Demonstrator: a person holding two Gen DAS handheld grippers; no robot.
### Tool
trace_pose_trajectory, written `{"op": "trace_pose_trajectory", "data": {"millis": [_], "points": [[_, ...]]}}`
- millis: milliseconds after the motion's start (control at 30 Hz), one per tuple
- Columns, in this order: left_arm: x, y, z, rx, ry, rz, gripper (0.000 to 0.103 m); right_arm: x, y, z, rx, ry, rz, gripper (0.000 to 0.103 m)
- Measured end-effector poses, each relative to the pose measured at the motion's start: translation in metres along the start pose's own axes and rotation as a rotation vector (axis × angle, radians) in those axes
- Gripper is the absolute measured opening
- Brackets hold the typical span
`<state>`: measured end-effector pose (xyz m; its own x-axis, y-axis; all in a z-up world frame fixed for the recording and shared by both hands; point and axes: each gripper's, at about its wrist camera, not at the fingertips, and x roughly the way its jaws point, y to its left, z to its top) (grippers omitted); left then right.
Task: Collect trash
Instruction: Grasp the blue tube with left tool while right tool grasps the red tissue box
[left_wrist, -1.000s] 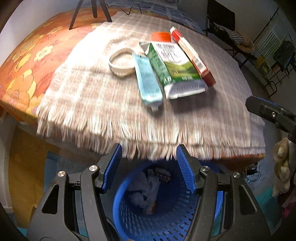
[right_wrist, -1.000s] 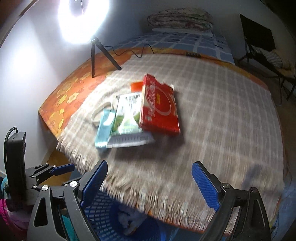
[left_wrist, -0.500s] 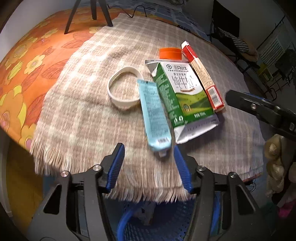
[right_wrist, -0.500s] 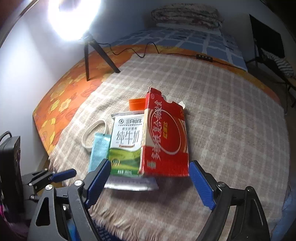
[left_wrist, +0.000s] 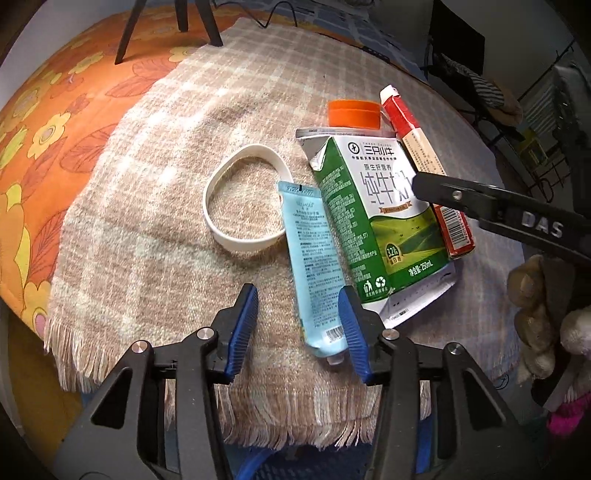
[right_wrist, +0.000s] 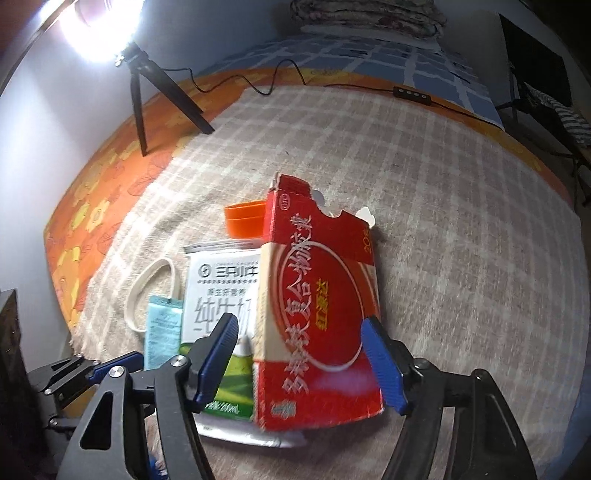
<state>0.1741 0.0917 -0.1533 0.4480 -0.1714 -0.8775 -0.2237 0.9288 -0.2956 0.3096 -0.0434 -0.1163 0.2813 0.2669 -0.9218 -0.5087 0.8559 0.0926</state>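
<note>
You've swung both grippers from the bin up to the trash: left gripper (left_wrist: 297, 325) spread around the pale-blue plastic tube (left_wrist: 312, 258) at 12 o'clock, right gripper (right_wrist: 304, 362) spread astride the flattened red cardboard box (right_wrist: 319, 314), ready to clamp.

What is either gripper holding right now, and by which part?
Nothing is held. The left gripper is open around the cap end of the light blue tube. The right gripper is open astride the red carton, pads clear of it.

Both hand-held grippers (left_wrist: 297, 325) (right_wrist: 301, 354) wide apart.
</note>
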Motion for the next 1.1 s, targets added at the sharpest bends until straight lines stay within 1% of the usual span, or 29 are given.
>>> {"op": "trace_pose_trajectory", "data": {"millis": [100,133,167,200,233,267,367,433,500,567,767,933,1000,1033,1067,1100], "points": [[0.004,0.000,0.006,0.000,-0.004,-0.003,0.047,0.005,-0.001,0.004,-0.012,0.007,-0.009,0.071],[0.005,-0.001,0.007,-0.001,-0.007,-0.005,0.045,0.005,0.000,0.005,-0.015,0.007,-0.011,0.070],[0.006,0.000,0.009,0.001,-0.009,-0.005,0.041,0.005,-0.001,0.006,-0.020,0.008,-0.008,0.067],[0.007,-0.001,0.010,0.004,-0.011,-0.006,0.039,0.004,-0.001,0.007,-0.023,0.008,-0.005,0.065],[0.007,-0.001,0.012,0.004,-0.012,-0.011,0.036,0.003,-0.002,0.009,-0.024,0.008,-0.003,0.060],[0.008,-0.001,0.013,0.007,-0.013,-0.019,0.031,0.002,-0.004,0.010,-0.022,0.008,0.005,0.056],[0.011,-0.006,0.015,0.026,-0.018,-0.024,0.026,-0.003,-0.012,0.011,-0.008,0.010,0.025,0.050],[0.011,-0.013,0.014,0.052,-0.026,-0.016,0.019,-0.008,-0.020,0.010,0.004,0.005,0.033,0.046],[0.011,-0.019,0.014,0.075,-0.033,-0.016,0.018,-0.012,-0.028,0.010,0.018,0.000,0.035,0.043],[0.012,-0.023,0.015,0.085,-0.035,-0.017,0.013,-0.015,-0.037,0.009,0.032,-0.004,0.030,0.041],[0.026,-0.028,0.022,0.081,-0.023,-0.023,0.013,-0.019,-0.060,0.009,0.070,-0.012,0.015,0.039],[0.042,-0.030,0.032,0.074,-0.015,-0.024,0.013,-0.015,-0.058,0.011,0.044,-0.011,-0.007,0.040],[0.049,-0.032,0.037,0.075,-0.015,-0.025,0.013,-0.014,-0.055,0.011,0.018,-0.010,-0.035,0.040],[0.050,-0.032,0.039,0.075,-0.019,-0.025,0.013,-0.014,-0.054,0.011,0.007,-0.012,-0.046,0.038],[0.050,-0.032,0.041,0.076,-0.022,-0.025,0.009,-0.015,-0.053,0.011,-0.001,-0.014,-0.052,0.036],[0.049,-0.032,0.042,0.076,-0.027,-0.024,0.009,-0.018,-0.054,0.012,0.000,-0.016,-0.050,0.035]]}}
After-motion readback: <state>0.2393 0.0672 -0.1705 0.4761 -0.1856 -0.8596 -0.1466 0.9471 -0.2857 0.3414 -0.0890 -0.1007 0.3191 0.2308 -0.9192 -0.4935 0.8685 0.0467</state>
